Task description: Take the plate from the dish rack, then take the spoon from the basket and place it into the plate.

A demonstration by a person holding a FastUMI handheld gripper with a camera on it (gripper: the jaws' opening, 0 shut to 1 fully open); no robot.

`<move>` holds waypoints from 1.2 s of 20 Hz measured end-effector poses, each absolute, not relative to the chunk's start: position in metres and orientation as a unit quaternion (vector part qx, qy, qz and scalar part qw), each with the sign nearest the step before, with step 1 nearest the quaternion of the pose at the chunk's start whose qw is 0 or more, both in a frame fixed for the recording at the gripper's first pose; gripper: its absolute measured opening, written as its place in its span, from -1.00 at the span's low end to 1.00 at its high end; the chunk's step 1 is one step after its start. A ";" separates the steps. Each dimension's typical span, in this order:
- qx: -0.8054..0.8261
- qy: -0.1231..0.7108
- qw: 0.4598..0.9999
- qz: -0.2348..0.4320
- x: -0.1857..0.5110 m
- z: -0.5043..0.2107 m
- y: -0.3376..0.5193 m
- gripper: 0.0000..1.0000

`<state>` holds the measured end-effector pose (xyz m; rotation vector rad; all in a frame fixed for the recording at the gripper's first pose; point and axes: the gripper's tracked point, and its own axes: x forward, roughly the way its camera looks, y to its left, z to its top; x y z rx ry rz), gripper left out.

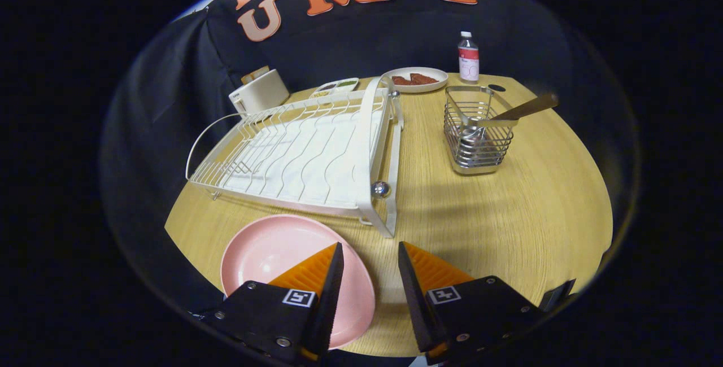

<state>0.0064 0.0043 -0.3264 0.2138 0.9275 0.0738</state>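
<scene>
Gripper [370, 249] is sitting open, fingers spread apart with bare surface [508, 209] showing in the gap, nothing clamped. It's hovering over the near edge of the wooden surface.

Pink plate [271, 254] is lying flat on the surface, out of the rack, under and just ahead of the left finger; the left fingertip is overlapping its right part in the view. Can't tell if the finger is touching it or just above it. Right finger is sitting clear of the plate, over bare wood.

White wire dish rack [299, 152] is standing just beyond the plate, ahead and left of the fingers, slots empty, its near corner almost reaching the plate rim.

Metal wire basket [477, 135] is standing upright further ahead and right of the right finger, well apart from the rack. Spoon [522, 110] is resting inside it, bowl end down, handle leaning out over the rim to the right and away.

Beyond all that, at the far edge of the surface: a white plate with reddish food [417, 79], a small bottle [468, 57] just right of it, a small white tray [336, 87] behind the rack, and a white toaster-like box [260, 93] off the rack's far left corner.
</scene>
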 end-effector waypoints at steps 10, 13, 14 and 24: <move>0.079 0.291 0.952 -0.050 0.046 -0.276 -0.093 0.55; 0.071 0.262 0.959 -0.079 0.062 -0.276 -0.118 0.64; 0.069 0.255 0.960 -0.087 0.067 -0.276 -0.127 0.67; 0.071 0.216 0.966 -0.127 0.116 -0.283 -0.157 0.04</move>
